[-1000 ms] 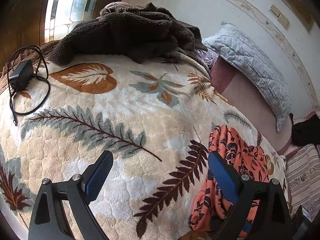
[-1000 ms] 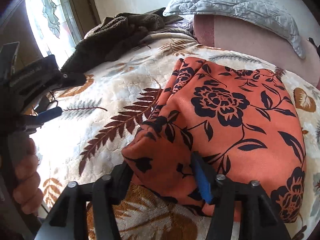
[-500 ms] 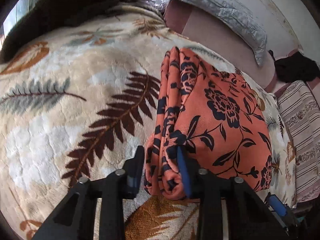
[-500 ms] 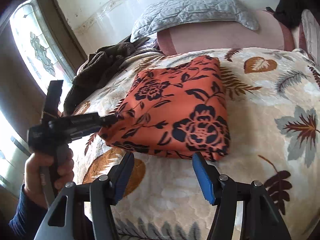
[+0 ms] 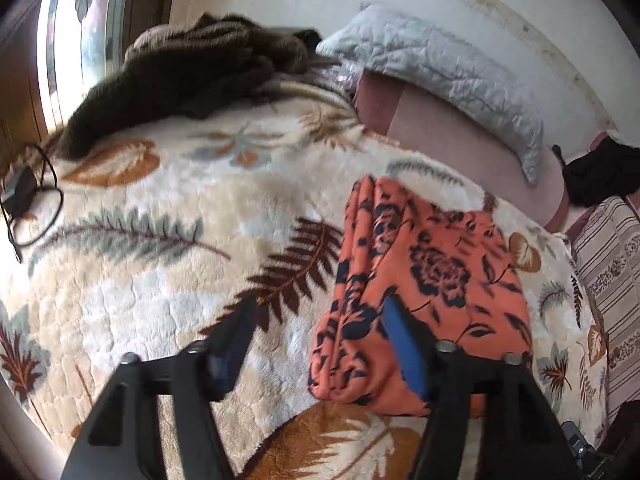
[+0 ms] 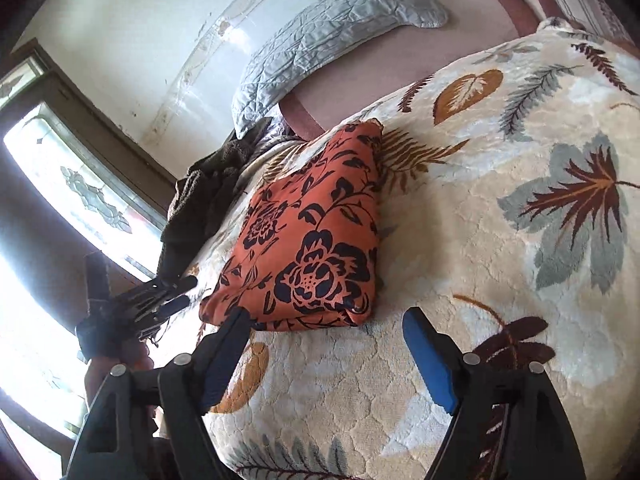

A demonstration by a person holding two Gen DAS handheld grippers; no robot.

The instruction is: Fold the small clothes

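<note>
A folded orange garment with dark flowers [image 5: 432, 280] lies flat on the leaf-patterned blanket [image 5: 160, 264]; it also shows in the right wrist view [image 6: 308, 240]. My left gripper [image 5: 320, 324] is open, its fingers straddling the garment's near left edge without holding it. It appears in the right wrist view [image 6: 176, 296], just left of the garment. My right gripper [image 6: 328, 332] is open and empty, just in front of the garment's near edge.
A dark brown fleece [image 5: 192, 68] is heaped at the bed's far side by the window. A grey quilted pillow [image 5: 448, 76] leans on the wall. A black charger with cable [image 5: 20, 196] lies at the left. A striped cloth [image 5: 612, 252] is at the right.
My left gripper, shut on the garment's near corner half a second ago, has opened and drawn back. My right gripper has pulled back and swung right, away from the garment.
</note>
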